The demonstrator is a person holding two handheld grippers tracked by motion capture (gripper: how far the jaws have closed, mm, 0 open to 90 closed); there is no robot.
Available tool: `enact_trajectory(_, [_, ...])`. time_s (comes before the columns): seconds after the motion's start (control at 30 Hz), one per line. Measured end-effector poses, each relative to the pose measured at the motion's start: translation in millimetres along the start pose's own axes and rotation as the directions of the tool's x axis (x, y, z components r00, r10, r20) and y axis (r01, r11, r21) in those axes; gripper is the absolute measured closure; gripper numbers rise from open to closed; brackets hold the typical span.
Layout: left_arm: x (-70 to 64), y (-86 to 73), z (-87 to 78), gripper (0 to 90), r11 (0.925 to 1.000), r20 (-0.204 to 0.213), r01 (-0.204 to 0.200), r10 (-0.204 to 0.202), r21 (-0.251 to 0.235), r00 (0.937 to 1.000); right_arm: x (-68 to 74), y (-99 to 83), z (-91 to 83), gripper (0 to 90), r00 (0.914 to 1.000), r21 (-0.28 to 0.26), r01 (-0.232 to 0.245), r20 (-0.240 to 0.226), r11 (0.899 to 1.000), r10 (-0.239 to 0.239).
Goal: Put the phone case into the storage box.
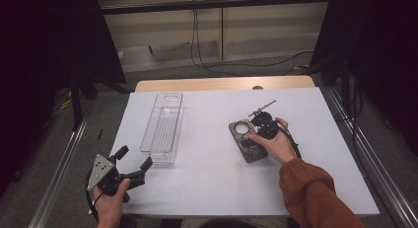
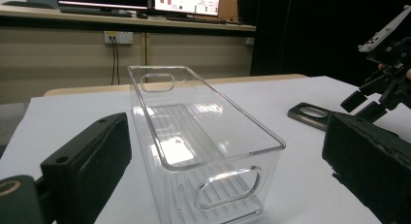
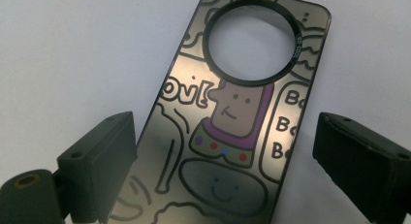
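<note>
Nearest me, left gripper [image 1: 134,165] sat at the table's near-left edge, jaws apart, empty. Beyond it, clear plastic bin [image 1: 164,127] stood on the white table [image 1: 207,178]. Right gripper [image 1: 261,123] hovered, jaws spread, over the cartoon-printed phone case [image 1: 245,139], lying flat mid-right.

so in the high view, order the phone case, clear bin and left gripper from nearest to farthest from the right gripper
1. Phone case, directly under the right gripper.
2. Clear bin, left of centre.
3. Left gripper, near-left table edge.
</note>
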State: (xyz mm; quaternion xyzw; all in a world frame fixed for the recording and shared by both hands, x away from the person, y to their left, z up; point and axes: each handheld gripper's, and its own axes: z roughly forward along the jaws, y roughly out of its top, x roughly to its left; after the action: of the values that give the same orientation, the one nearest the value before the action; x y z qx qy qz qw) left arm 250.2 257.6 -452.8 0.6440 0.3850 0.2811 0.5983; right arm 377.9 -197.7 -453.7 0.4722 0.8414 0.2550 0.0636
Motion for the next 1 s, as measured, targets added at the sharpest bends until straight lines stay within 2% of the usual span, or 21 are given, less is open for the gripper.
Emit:
enact_trajectory(0.17, [0.7, 0.1, 0.0, 3.7, 1.0000, 0.003, -0.005, 0.005, 0.006, 1.0000, -1.3, 6.4, 3.7, 6.1, 0.9999, 0.023, 0.009, -0.007, 1.000, -0.009])
enact_trajectory(0.2, [0.9, -0.1, 0.2, 3.7, 1.0000, 0.003, -0.005, 0.005, 0.007, 1.0000, -1.0, 7.3, 8.9, 5.7, 0.9997, 0.055, 0.017, -0.019, 0.998, -0.016])
enact_trajectory(0.23, [0.9, -0.1, 0.2, 3.7, 1.0000, 0.003, -0.005, 0.005, 0.007, 1.0000, -1.0, 7.3, 8.9, 5.7, 0.9997, 0.055, 0.017, -0.019, 0.998, -0.016])
enact_trajectory(0.27, [0.6, -0.1, 0.4, 3.7, 1.0000, 0.004, -0.006, 0.006, 0.007, 1.0000, 0.2, 9.1, 12.0, 5.8, 0.9999, 0.077, 0.013, -0.002, 0.997, -0.013])
enact_trajectory(0.33, [0.6, 0.0, 0.4, 3.7, 1.0000, 0.005, -0.007, 0.007, 0.006, 1.0000, 0.7, 11.8, 14.8, 4.6, 0.9997, 0.082, 0.019, 0.016, 0.996, -0.020])
enact_trajectory(0.53, [1.4, -0.4, 0.6, 3.7, 0.9999, 0.007, -0.004, 0.004, 0.011, 1.0000, 3.7, 17.2, 21.1, 2.0, 0.9995, 0.119, 0.003, 0.030, 0.993, -0.007])
enact_trajectory(0.6, [0.7, -0.3, 0.5, 3.7, 1.0000, -0.004, 0.000, 0.000, 0.008, 1.0000, 3.2, 17.9, 24.6, 0.6, 0.9994, 0.126, 0.006, 0.034, 0.992, -0.010])
enact_trajectory(0.7, [1.3, -0.3, 0.5, 3.7, 0.9999, 0.005, -0.007, 0.007, 0.012, 1.0000, 4.4, 17.7, 27.8, 0.0, 0.9991, 0.130, -0.009, 0.043, 0.992, 0.004])
enact_trajectory(0.8, [2.1, -0.6, 0.6, 3.7, 0.9997, 0.010, -0.013, 0.013, 0.020, 0.9999, 8.5, 20.5, 31.9, 0.0, 0.9956, 0.139, 0.004, 0.093, 0.990, -0.017])
enact_trajectory(1.0, [2.0, -0.7, 0.4, 3.7, 0.9999, 0.008, -0.005, 0.005, 0.013, 1.0000, 12.6, 22.1, 35.4, 0.0, 0.9923, 0.144, -0.026, 0.124, 0.989, 0.009])
